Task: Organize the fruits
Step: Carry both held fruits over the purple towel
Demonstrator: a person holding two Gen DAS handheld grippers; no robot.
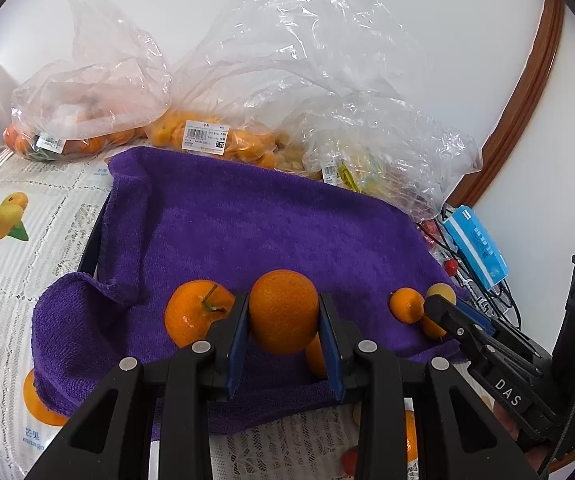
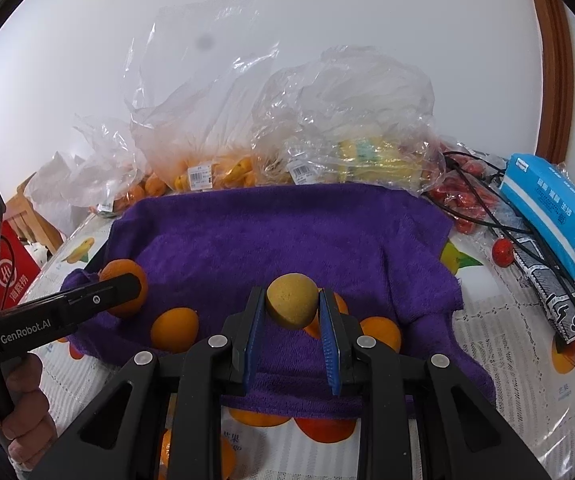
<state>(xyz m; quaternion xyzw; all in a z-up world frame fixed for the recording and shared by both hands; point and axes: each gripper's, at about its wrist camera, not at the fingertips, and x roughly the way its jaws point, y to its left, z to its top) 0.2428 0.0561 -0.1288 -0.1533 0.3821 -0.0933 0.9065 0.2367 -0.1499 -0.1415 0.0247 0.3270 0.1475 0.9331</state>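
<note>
Purple towel [image 1: 247, 232], spread over what looks like a dark tray, is where the sorting happens, and only a handful of fruit lies on it so far. Going left to right across the left wrist view: a stemmed mandarin [image 1: 195, 316] rests on the towel near its front edge; just beside it the left gripper [image 1: 283, 328] is clamped on an orange [image 1: 283, 310], held a little above the cloth; further right a small kumquat [image 1: 406, 305] sits on the towel, and next to it the right gripper [image 2: 292, 312] is closed on a yellowish round fruit [image 2: 292, 300], also not yet set down. So two pieces are in hand and a few are placed. Most of the job seems to remain: behind the towel the plastic bags [image 1: 207, 136] are full of oranges and kumquats, and at the far right small red fruits [image 2: 467, 200] lie loose under black cables, beside a blue box [image 2: 555, 208].
</note>
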